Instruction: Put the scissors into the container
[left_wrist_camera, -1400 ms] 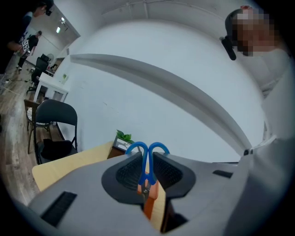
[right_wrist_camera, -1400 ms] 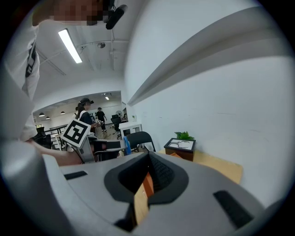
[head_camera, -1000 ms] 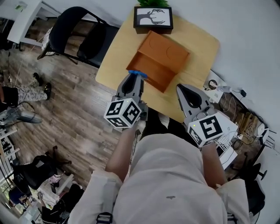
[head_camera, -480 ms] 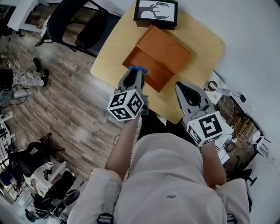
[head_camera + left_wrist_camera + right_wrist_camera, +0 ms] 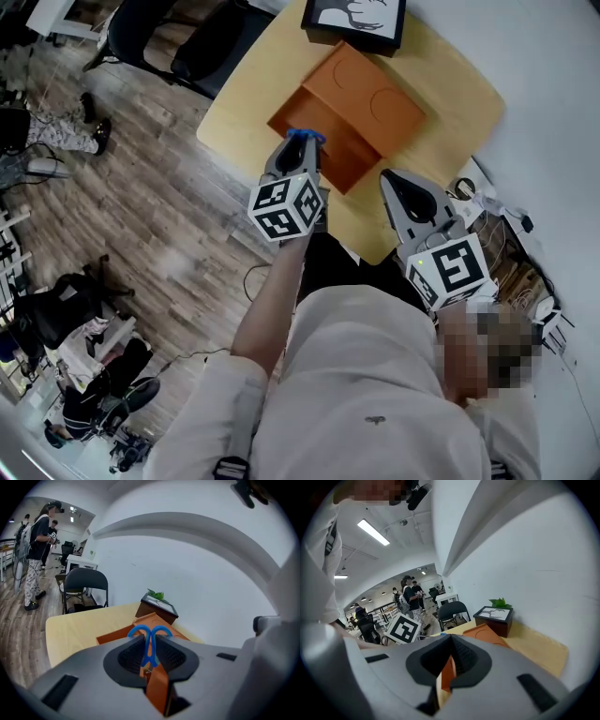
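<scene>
The left gripper (image 5: 300,148) had its jaws clamped on the one pair of blue scissors (image 5: 150,637). Their two handle loops stood up past the jaw tips. In the head view the scissors showed over the near edge of the single orange container (image 5: 354,111), which lay just ahead of those jaws on the pale wooden counter (image 5: 450,103).

The right gripper (image 5: 389,180) had its jaws together with nothing held. A sliver of the container showed through the slot below their tips, and the container itself lay ahead and to their left.

Beyond the container, at its far end, stood one black box (image 5: 354,14) with a tree-like picture on top. One green plant (image 5: 156,595) sat behind it against the white wall.

Off the counter, left of the left jaws, stood one black chair (image 5: 84,585) on the wooden floor. Farther left, at least two people (image 5: 37,550) stood well apart from everything.
</scene>
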Motion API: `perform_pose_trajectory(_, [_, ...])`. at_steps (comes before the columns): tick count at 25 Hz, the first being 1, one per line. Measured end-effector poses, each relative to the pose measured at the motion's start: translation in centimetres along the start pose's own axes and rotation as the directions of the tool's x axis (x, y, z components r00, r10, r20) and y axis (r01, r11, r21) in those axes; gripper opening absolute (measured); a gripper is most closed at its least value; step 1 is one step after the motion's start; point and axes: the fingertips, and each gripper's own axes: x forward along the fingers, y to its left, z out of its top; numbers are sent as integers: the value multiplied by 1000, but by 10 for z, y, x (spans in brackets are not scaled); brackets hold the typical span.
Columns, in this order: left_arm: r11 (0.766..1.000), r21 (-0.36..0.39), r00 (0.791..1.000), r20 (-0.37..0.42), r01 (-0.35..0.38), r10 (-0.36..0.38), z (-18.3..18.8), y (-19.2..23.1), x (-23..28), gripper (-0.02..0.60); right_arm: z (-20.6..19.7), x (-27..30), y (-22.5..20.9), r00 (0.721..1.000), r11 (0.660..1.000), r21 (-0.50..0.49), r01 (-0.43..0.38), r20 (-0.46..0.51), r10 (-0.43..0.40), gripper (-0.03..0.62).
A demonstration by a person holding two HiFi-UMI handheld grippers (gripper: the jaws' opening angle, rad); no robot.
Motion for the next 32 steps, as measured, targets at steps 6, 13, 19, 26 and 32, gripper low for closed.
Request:
perform_pose_trajectory(6, [999, -14, 999, -17, -30, 30, -12, 5, 13, 73, -6, 6, -4, 1000, 1000, -2, -28, -14, 28, -2])
perform_pose_trajectory(13, [998, -16, 998, -25, -65, 65, -22, 10, 20, 72, -10, 7, -9, 999, 999, 12, -33, -36, 33, -2])
perform_pose_trajectory(19, [997, -10, 996, -48, -80, 79, -27, 14, 30, 74, -16, 10, -11, 998, 999, 15, -38, -45, 39, -2])
perform_pose_trajectory(26, [993, 21, 988, -99, -118, 120, -35, 19, 41, 76, -19, 11, -12, 998, 999, 17, -41, -49, 42, -2])
perform_pose_trajectory(32, [991, 28, 982, -131, -134, 136, -40, 20, 48, 78, -21, 11, -14, 998, 999, 26, -33, -59, 34, -2])
